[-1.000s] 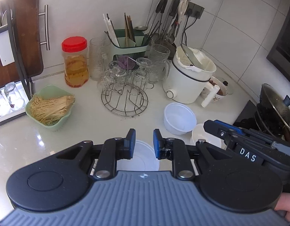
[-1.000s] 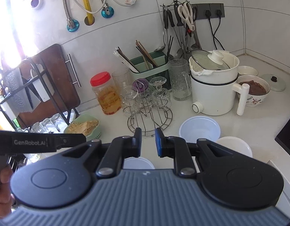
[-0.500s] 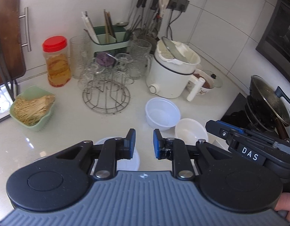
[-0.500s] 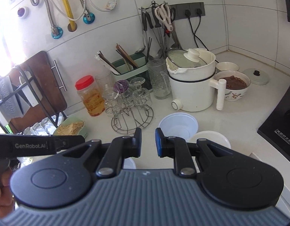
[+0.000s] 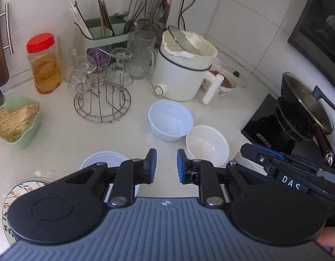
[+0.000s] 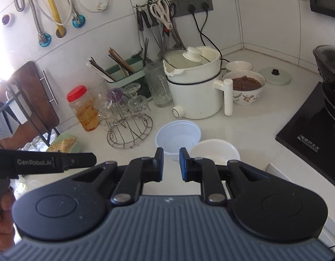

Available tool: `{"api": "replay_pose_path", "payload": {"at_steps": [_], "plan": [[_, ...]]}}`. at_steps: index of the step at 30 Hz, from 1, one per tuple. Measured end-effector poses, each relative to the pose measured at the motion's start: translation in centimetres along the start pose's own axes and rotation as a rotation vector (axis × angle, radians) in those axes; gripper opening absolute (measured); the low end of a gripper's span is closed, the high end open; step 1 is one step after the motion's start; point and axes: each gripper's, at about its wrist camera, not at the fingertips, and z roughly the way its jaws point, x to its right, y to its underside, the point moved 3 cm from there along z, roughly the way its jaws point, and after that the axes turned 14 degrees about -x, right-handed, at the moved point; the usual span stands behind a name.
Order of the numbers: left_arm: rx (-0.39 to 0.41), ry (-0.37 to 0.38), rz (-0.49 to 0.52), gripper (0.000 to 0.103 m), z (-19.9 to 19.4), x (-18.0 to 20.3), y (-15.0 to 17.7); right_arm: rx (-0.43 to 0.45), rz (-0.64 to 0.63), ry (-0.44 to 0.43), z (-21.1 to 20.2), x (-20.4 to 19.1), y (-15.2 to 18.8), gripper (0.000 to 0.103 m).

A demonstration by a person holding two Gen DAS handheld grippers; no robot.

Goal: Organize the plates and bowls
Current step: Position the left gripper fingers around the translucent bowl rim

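A white plastic bowl [image 5: 170, 120] stands on the counter, with a white ceramic bowl [image 5: 207, 144] touching its right side. A third white bowl [image 5: 104, 159] sits nearer, partly under my left gripper [image 5: 166, 165], which is open and empty above the counter. A patterned plate [image 5: 15, 192] shows at the lower left edge. In the right wrist view the plastic bowl [image 6: 178, 137] and ceramic bowl [image 6: 214, 151] lie just beyond my right gripper [image 6: 170, 164], which is open and empty.
A white electric pot [image 5: 184, 71] stands behind the bowls. A wire rack of glasses [image 5: 102, 87], a red-lidded jar [image 5: 44, 65], a green basket of noodles [image 5: 16, 121], a bowl of brown food [image 6: 245, 89] and a wok on the black cooktop [image 5: 304, 106] surround them.
Both grippers have swung to the right and drawn closer to the bowls, which now sit nearer the middle of each view. The patterned plate has come into the left wrist view. Jaws unchanged.
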Motion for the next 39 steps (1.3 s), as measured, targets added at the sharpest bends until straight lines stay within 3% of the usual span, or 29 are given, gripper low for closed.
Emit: {"api": "replay_pose_path", "payload": {"at_steps": [5, 28, 30, 34, 37, 39], "plan": [[-0.046, 0.011, -0.022, 0.023, 2.3, -0.3, -1.0, -0.017, 0.018, -0.012, 1.3, 1.1, -0.4, 0.02], [-0.102, -0.052, -0.058, 0.024, 10.2, -1.2, -6.8, -0.09, -0.052, -0.013, 9.5, 4.2, -4.5, 0.02], [-0.108, -0.059, -0.061, 0.027, 10.9, -1.3, -7.2, -0.091, -0.05, -0.014, 10.1, 4.5, -5.0, 0.02], [-0.107, -0.084, -0.08, 0.044, 12.1, -1.8, -8.0, -0.101, -0.059, -0.013, 11.6, 4.7, -5.8, 0.02], [-0.122, -0.082, -0.114, 0.046, 13.0, -2.6, -8.5, -0.112, -0.059, -0.001, 12.6, 4.7, -6.1, 0.02], [-0.138, -0.074, -0.135, 0.046, 13.5, -3.0, -8.9, -0.117, -0.05, -0.004, 13.2, 4.7, -6.4, 0.046]]}}
